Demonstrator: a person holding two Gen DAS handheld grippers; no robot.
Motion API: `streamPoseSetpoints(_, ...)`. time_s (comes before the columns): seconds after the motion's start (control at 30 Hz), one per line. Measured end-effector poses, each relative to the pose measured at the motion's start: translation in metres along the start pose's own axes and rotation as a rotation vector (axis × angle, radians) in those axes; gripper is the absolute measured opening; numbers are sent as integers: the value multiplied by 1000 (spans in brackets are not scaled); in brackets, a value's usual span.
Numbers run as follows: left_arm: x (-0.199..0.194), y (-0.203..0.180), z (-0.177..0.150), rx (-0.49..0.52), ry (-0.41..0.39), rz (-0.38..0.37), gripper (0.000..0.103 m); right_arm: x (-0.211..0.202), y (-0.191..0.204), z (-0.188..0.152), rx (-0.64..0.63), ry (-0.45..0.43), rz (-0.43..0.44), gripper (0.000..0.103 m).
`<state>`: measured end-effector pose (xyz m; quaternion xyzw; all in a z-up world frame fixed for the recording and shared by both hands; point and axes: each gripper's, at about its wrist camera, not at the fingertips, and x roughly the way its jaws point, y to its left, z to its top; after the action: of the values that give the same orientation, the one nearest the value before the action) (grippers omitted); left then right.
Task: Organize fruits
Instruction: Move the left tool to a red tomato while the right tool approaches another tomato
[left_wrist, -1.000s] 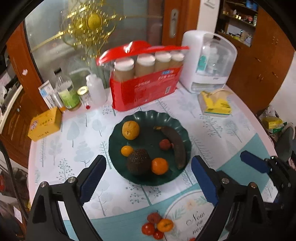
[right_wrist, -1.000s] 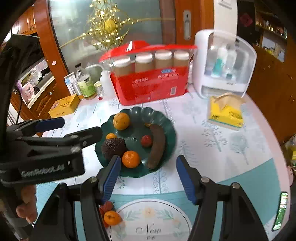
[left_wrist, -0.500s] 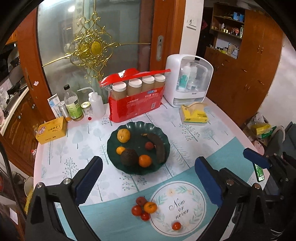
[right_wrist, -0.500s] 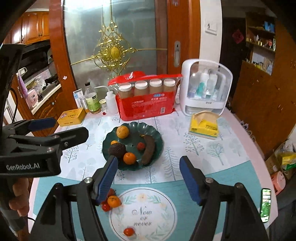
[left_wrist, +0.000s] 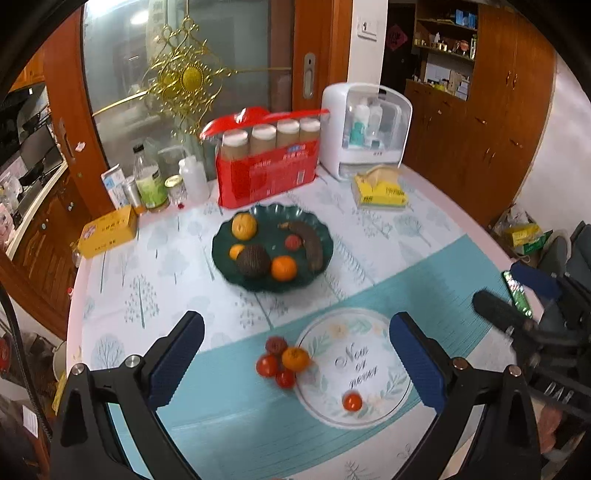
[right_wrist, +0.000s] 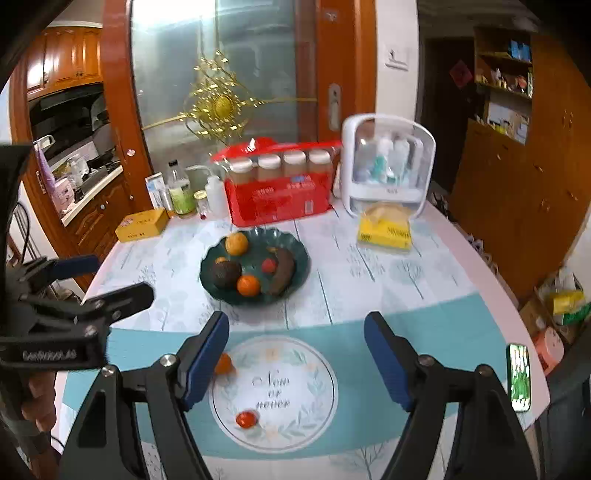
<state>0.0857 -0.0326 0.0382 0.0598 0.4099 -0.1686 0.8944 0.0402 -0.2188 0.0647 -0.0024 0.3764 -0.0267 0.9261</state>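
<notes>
A dark green plate (left_wrist: 217, 254) mid-table holds an orange (left_wrist: 243, 226), a dark avocado (left_wrist: 253, 260), a tangerine (left_wrist: 283, 268), a small red fruit (left_wrist: 292, 242) and a blackened banana (left_wrist: 310, 245). Nearer me, a loose cluster of small tomatoes and a tangerine (left_wrist: 284, 360) lies on the cloth. One tomato (left_wrist: 351, 401) sits on the round printed mat. My left gripper (left_wrist: 295, 325) hangs wide open above the cluster, holding nothing. My right gripper (right_wrist: 295, 325) is over the mat, its jaws opening and empty. The plate (right_wrist: 303, 266) lies beyond both.
A red pack of jars (left_wrist: 266, 170), a white storage box (left_wrist: 365, 129), bottles (left_wrist: 151, 184), a yellow box (left_wrist: 107, 232) and a yellow tissue pack (left_wrist: 380, 192) line the table's far side. A phone (right_wrist: 520, 376) lies near the right edge.
Both grippers have drawn back and up from the plate, so the loose fruit and the round mat came into view. The right jaws have spread wider.
</notes>
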Motion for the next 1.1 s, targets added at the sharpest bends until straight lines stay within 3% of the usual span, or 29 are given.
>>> streamPoseSetpoints(0.3, 34, 0, -67, -44, 125, 30, 100, 26, -24, -51, 30, 66, -15, 76)
streamPoseSetpoints(0.57, 72, 5, -115, -78, 213, 43, 100, 77, -31, -105, 61, 228, 41, 76)
streamPoseSetpoints(0.8, 109, 11, -133, -104, 236, 81, 87, 102, 6, -141, -47, 309, 131, 76)
streamPoseSetpoints(0.93, 134, 23, -126, -176, 253, 70, 66, 117, 28, -145, -126, 303, 151, 76)
streamPoseSetpoints(1.0, 145, 29, -124, -219, 259, 60, 61, 128, 37, -147, -157, 308, 158, 76)
streamPoseSetpoints(1.1, 158, 32, -122, -253, 268, 51, 59, 142, 46, -146, -185, 312, 168, 75)
